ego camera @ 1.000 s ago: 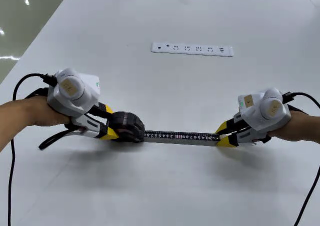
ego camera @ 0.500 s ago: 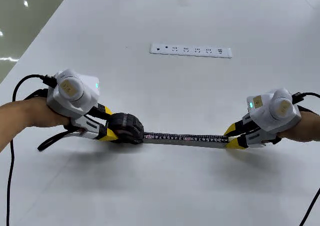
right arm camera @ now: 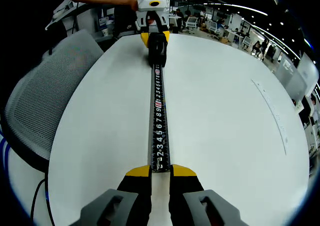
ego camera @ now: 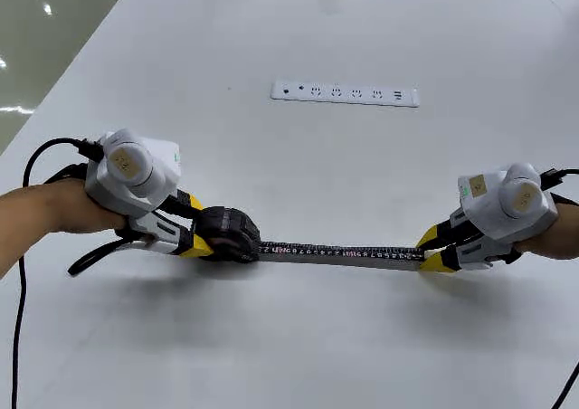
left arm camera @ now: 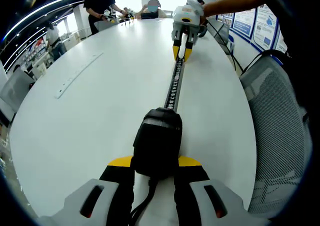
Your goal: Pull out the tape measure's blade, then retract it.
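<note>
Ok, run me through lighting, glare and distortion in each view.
Head view: even overhead light, soft shadows below the tape measure and its blade, glare on the floor at top left. Left gripper view: fisheye bows the table edges; highlights at top are blown out. Right gripper view: blade numerals sharp near the jaws, too small to read farther off.
</note>
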